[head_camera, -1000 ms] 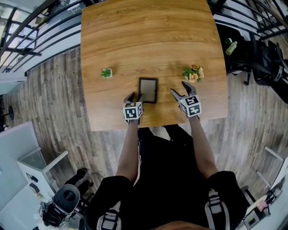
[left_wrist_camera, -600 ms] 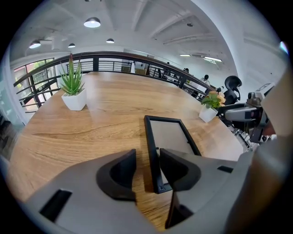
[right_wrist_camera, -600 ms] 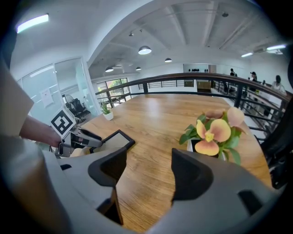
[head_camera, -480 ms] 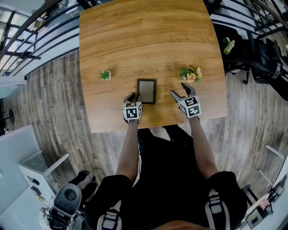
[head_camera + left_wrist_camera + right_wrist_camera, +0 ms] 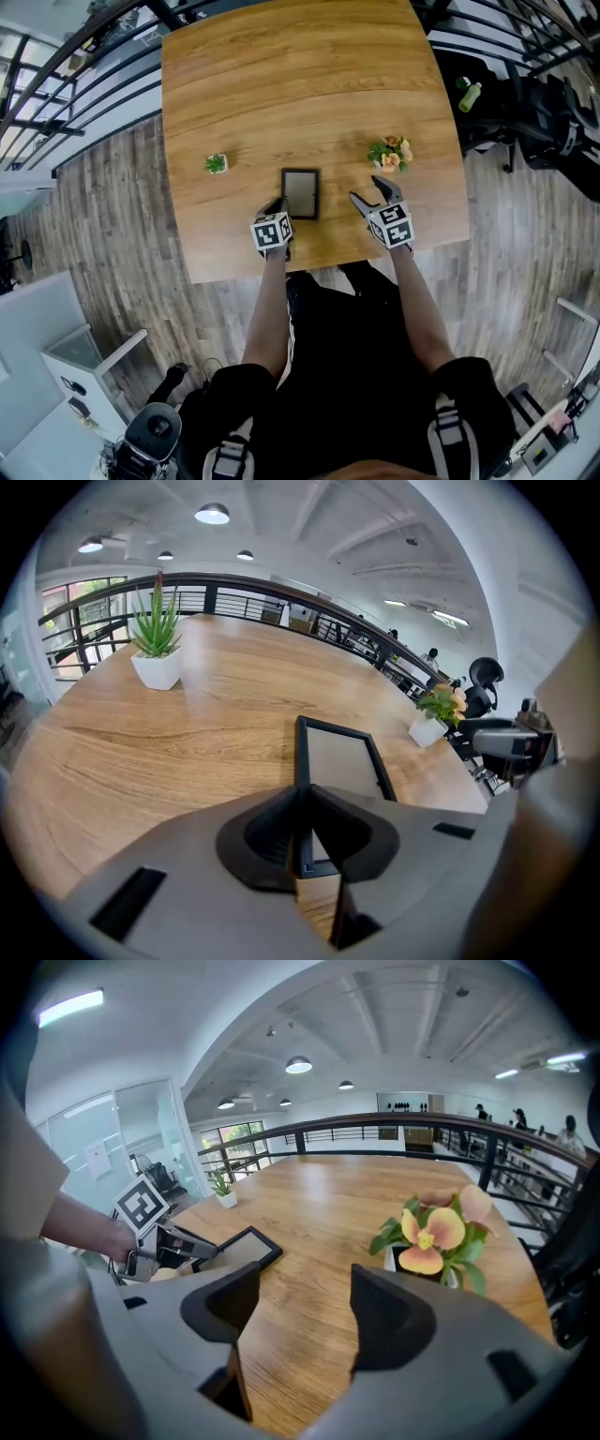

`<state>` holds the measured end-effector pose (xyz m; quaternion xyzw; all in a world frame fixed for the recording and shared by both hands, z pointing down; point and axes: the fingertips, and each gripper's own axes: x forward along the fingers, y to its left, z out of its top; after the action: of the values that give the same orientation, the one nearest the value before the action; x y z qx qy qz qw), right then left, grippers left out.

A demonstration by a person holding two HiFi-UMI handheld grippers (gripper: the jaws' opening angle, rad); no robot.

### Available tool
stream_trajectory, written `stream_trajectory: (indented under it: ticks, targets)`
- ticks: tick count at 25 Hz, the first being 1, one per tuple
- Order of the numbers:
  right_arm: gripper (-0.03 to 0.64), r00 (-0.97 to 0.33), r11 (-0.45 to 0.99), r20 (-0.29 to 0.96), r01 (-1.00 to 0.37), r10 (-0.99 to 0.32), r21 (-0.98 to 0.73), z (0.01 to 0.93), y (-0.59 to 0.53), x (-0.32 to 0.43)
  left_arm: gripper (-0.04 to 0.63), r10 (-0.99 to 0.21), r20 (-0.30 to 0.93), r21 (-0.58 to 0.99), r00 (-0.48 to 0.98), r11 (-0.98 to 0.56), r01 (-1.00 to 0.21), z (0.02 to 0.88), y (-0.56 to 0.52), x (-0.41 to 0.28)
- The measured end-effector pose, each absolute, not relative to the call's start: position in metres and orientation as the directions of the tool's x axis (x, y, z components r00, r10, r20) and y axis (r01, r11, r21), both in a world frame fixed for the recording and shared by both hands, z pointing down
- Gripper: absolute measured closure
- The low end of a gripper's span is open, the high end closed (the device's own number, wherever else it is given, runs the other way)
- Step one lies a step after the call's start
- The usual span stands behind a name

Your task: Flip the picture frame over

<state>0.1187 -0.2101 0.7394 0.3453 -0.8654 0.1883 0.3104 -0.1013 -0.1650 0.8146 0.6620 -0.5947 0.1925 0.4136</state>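
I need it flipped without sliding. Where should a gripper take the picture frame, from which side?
Probably its near left corner, from the table's near edge: the picture frame lies flat, so only the thin border offers a pinch. The left gripper has just been closing on it there.

Picture frame (image 5: 300, 193) between succulent (image 5: 217, 164) and flowers (image 5: 391, 154)

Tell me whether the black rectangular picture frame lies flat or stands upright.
Flat: the picture frame lies on the light wooden table, its full rectangle seen from above in the head view.

Bright, even light from ceiling lamps (image 5: 212, 514); edges fisheye-warped.
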Motion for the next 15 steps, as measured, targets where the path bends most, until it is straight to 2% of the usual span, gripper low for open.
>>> stream_trajectory:
  ticks: [10,15]
  targets:
    - [0.314,-0.596,0.71,0.654,-0.693,-0.466,-0.125,0.733,-0.203,0.108,0.535,-0.653,0.728,0.358,0.209,0.103,-0.928,0.808,-0.159,-0.106]
    - [0.316,-0.645,0.708,0.622,-0.678,-0.445,-0.196,0.731,-0.201,0.097,0.535,-0.679,0.703,0.373,0.214,0.095,-0.923,0.791,-0.163,-0.108]
